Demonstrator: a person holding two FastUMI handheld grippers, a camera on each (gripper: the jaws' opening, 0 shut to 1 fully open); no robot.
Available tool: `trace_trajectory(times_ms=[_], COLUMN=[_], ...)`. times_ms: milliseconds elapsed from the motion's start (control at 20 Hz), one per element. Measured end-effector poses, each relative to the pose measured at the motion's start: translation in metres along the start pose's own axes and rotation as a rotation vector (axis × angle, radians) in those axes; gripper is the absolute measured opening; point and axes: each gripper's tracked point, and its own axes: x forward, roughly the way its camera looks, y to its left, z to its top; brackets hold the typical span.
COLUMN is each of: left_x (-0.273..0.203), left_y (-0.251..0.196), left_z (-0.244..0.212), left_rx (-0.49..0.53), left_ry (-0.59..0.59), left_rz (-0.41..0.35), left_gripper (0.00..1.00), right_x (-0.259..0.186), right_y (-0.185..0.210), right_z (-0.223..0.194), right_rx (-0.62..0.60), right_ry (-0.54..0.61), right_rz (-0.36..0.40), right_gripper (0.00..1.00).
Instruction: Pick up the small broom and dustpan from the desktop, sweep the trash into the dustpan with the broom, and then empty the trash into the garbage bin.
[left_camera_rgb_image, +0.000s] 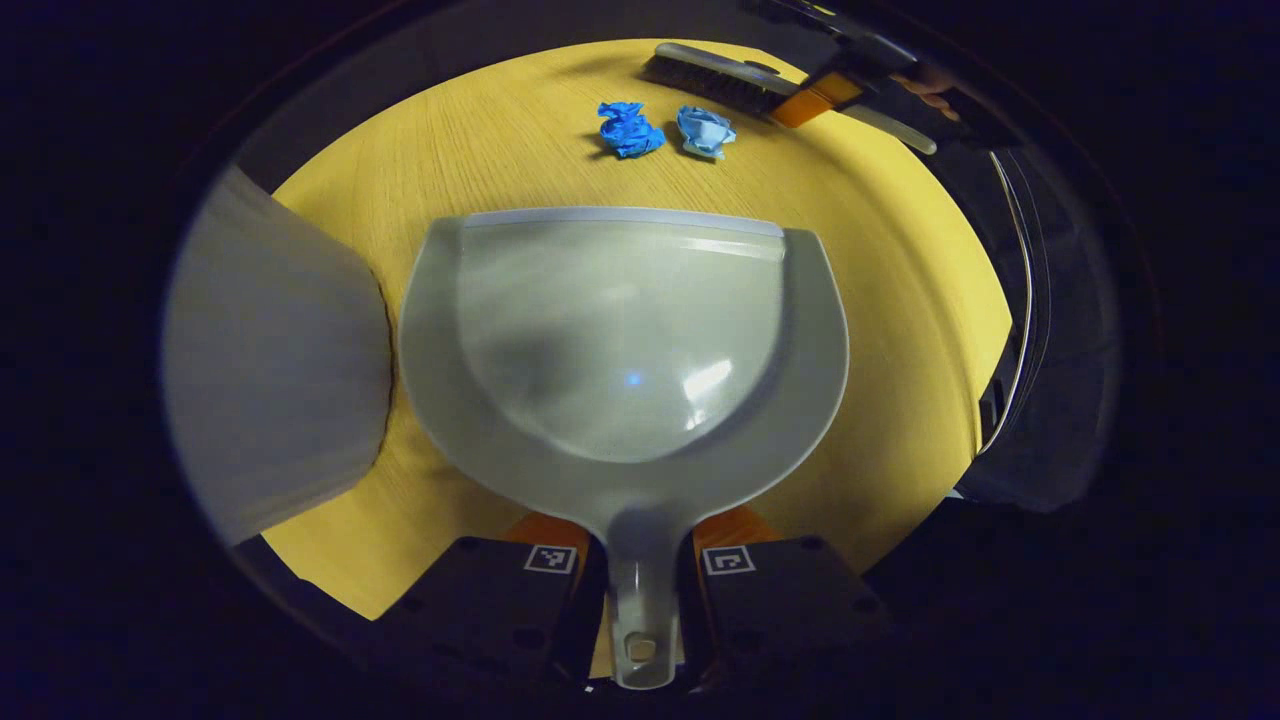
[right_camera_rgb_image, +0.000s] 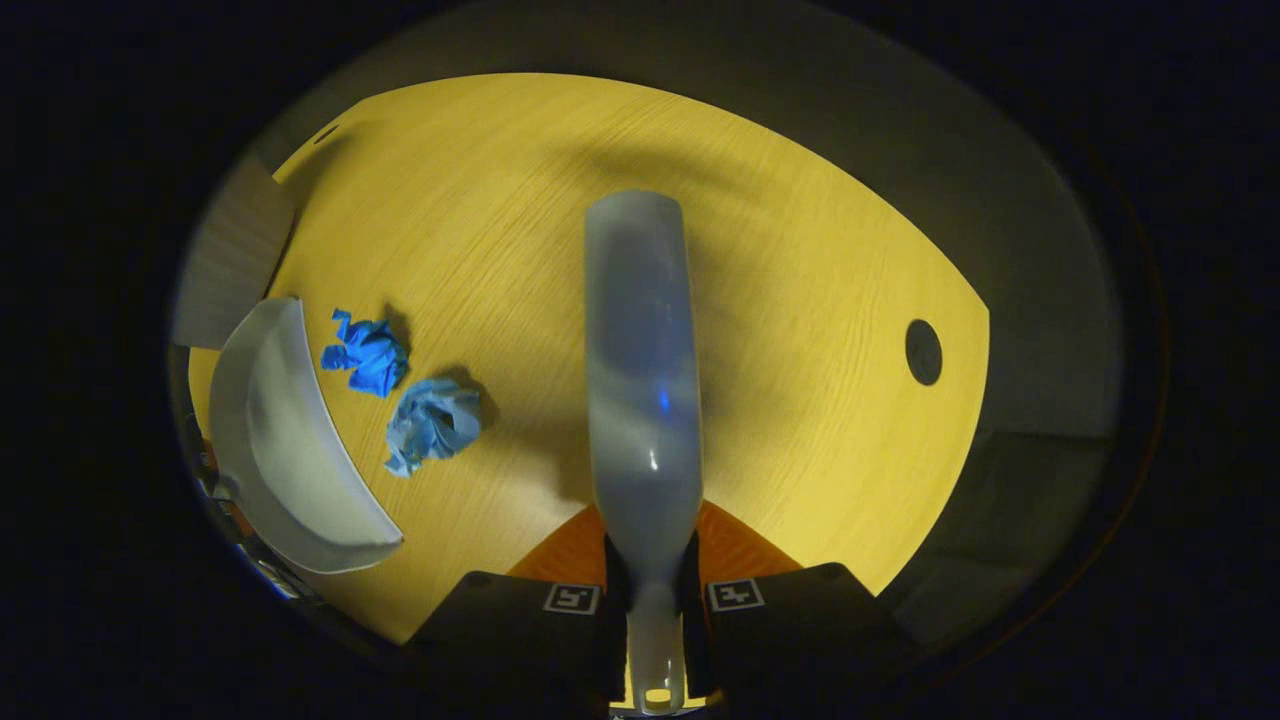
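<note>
A: What's the left gripper (left_camera_rgb_image: 641, 570) doing?

B: Its two black fingers are closed on the narrow handle of the dustpan (left_camera_rgb_image: 620, 340), one on each side. The pan is smooth grey plastic, glossy in the bowl, half-round at the back with a straight pale lip at the front. That lip faces two wads of trash across the desk (left_camera_rgb_image: 480, 160).

A: Describe the wads.

B: Crumpled, creased material. The blue wad (left_camera_rgb_image: 629, 129) is a deep, saturated colour and sharply wrinkled; the paler wad (left_camera_rgb_image: 704, 131) sits just beside it, apart from the pan's lip. In the right gripper view they lie near the pan's curved edge, the blue wad (right_camera_rgb_image: 367, 354) closer to it than the paler wad (right_camera_rgb_image: 433, 423).

A: And the right gripper (right_camera_rgb_image: 655, 600)?

B: Clamped on the broom (right_camera_rgb_image: 642, 400) by its thin stem. From above, the broom's back is a long, rounded, frosted grey bar. In the left gripper view the broom (left_camera_rgb_image: 720, 82) shows dark bristles under a pale back, lying beyond the wads.

A: The desk?

B: Yellow wood-grain with fine straight lines, a round dark hole (right_camera_rgb_image: 923, 352) near one edge. A pale grey blurred shape (left_camera_rgb_image: 275, 360) sits left of the pan; I cannot tell what it is.
</note>
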Motion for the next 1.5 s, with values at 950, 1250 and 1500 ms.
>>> trace_trajectory(times_ms=[950,1250,1500], left_x=[-0.025,-0.069,-0.103], left_y=[0.014,0.009,-0.005], left_z=[-0.001,-0.003,0.01], left_rx=[0.001,0.09,0.016], left_ry=[-0.206,-0.281,-0.35], left_rz=[-0.083,-0.054,-0.096], left_gripper=[0.3,0.3,0.29], right_x=[-0.086,-0.089,-0.08], right_y=[0.022,0.002,0.009], right_z=[-0.001,-0.016,-0.026], right_rx=[-0.341,-0.11,-0.052], right_ry=[0.007,-0.023,-0.144], right_rz=[0.377,0.346,0.335], right_gripper=[0.25,0.25,0.25])
